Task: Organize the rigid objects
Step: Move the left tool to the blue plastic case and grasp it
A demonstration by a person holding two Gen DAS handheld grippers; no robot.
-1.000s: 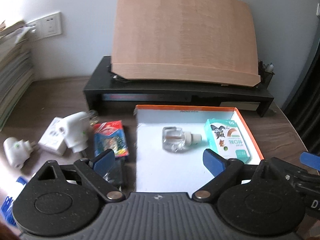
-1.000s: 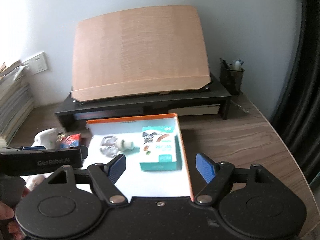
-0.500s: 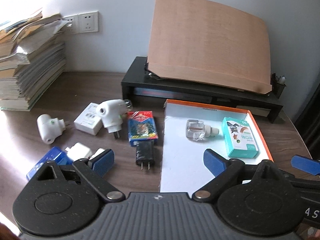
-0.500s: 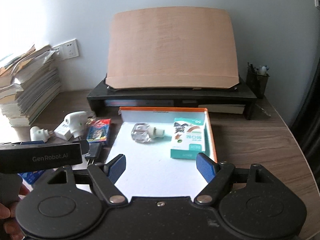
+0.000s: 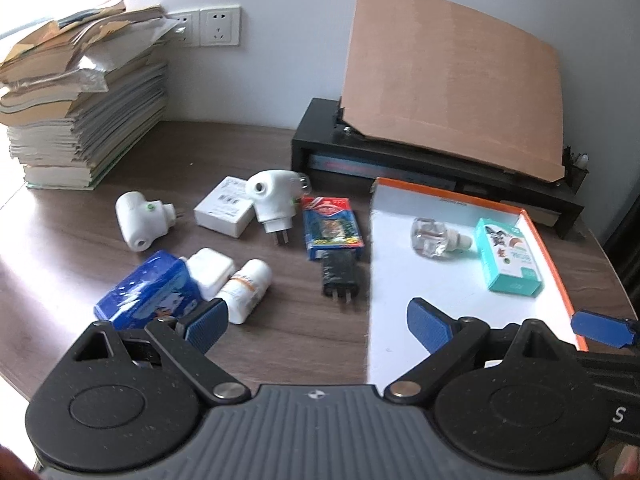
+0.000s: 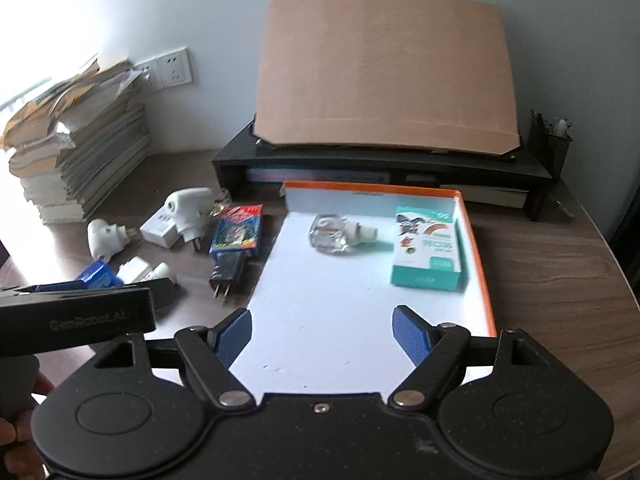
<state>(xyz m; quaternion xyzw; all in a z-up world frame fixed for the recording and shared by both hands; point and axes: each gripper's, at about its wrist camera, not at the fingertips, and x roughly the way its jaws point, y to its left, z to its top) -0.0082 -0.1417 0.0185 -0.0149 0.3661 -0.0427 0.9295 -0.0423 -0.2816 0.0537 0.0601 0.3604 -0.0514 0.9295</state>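
1. A wooden bench [image 5: 280, 152] against a white wall carries a stack of papers [image 5: 80, 100] and a black riser [image 5: 400, 160].
2. The orange-rimmed tray [image 6: 478, 248] already holds a glass bottle [image 6: 332, 234] and a teal box [image 6: 426, 250], apparently the collection spot.
3. Loose plugs, a blue packet [image 5: 148, 290] and a black adapter [image 5: 340, 276] lie left of the tray.
4. The left gripper [image 5: 316, 318] and right gripper [image 6: 324, 330] both hover spread wide and empty.
5. The tray's near half is free.
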